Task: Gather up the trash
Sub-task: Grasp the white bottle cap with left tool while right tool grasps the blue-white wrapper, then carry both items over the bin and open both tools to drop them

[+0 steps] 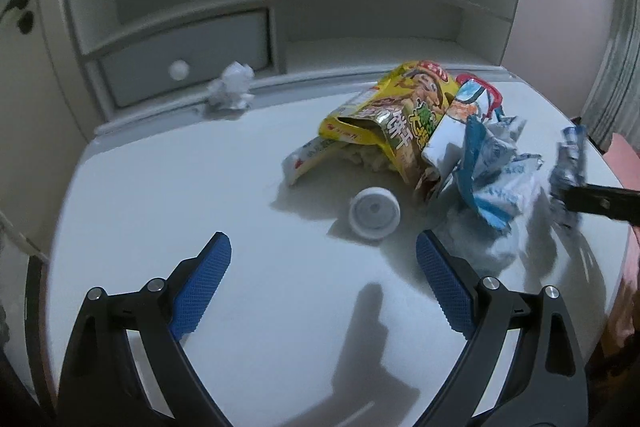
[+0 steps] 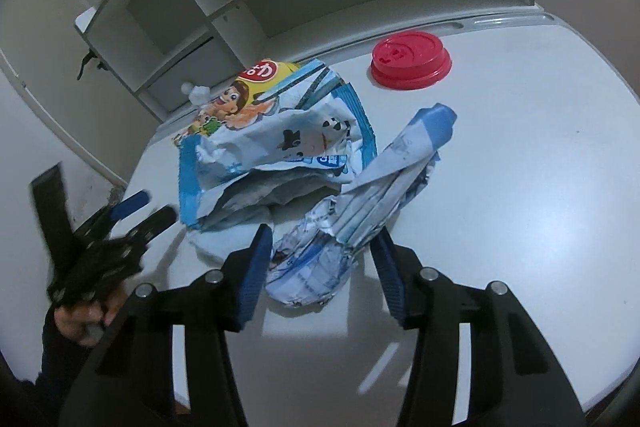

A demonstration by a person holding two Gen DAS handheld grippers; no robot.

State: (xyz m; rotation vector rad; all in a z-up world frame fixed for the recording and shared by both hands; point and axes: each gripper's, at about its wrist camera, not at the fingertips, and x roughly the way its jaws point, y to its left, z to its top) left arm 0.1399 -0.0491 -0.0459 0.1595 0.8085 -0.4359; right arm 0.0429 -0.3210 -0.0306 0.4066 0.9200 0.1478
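**Barely under way: trash is still lying across the counter**

So far, nothing is looking collected; no bin or bag is showing in either view, and every piece is still sitting on the white counter [image 1: 160, 227]. The right tool [image 2: 320, 263] is straddling a crumpled blue-and-white wrapper [image 2: 360, 195] at the near edge of the pile. Its jaws are standing partly apart with the wrapper between them, and the pads are not yet pressing on it as far as I can judge. The left tool [image 1: 324, 259] is hanging over bare counter with its jaws wide apart and holding nothing, just near of a small white cap [image 1: 374, 213].

Everything is remaining to be gathered: a yellow snack bag [image 1: 396, 119] lying torn open in the middle, a blue-and-white cow-print bag [image 2: 280, 155] leaning against it, a wad of white paper [image 1: 232, 87] far left by the shelf drawer [image 1: 180, 59], and a red cup lid [image 2: 410, 61] far right. The wrappers are looking thin, creased and springy, likely shifting when squeezed.
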